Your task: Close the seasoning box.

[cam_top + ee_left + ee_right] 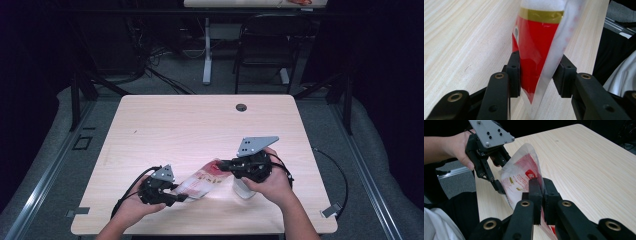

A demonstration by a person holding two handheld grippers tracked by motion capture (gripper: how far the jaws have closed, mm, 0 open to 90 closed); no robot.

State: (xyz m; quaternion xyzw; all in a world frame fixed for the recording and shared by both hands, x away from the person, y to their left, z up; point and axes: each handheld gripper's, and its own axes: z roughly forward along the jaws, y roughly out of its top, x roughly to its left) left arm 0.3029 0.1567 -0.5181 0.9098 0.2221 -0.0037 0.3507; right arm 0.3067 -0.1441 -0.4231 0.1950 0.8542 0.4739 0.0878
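A red and white plastic bag [202,179] hangs stretched between my two grippers above the front of the wooden table [200,125]. My left gripper [181,197] is shut on the bag's near-left end. In the left gripper view, both pads of that gripper [537,75] press the puffed bag [536,45], which has red print and a gold band. My right gripper [223,164] is shut on the bag's opposite edge. In the right gripper view, its jaws [541,187] pinch the thin film of the bag [520,177], and the left gripper [502,173] grips the far end.
A white object [242,189] sits on the table, partly hidden under the right hand. A cable hole [241,107] lies near the table's far edge. A black chair [265,45] and a desk leg [207,55] stand beyond it. Cables trail from both grippers.
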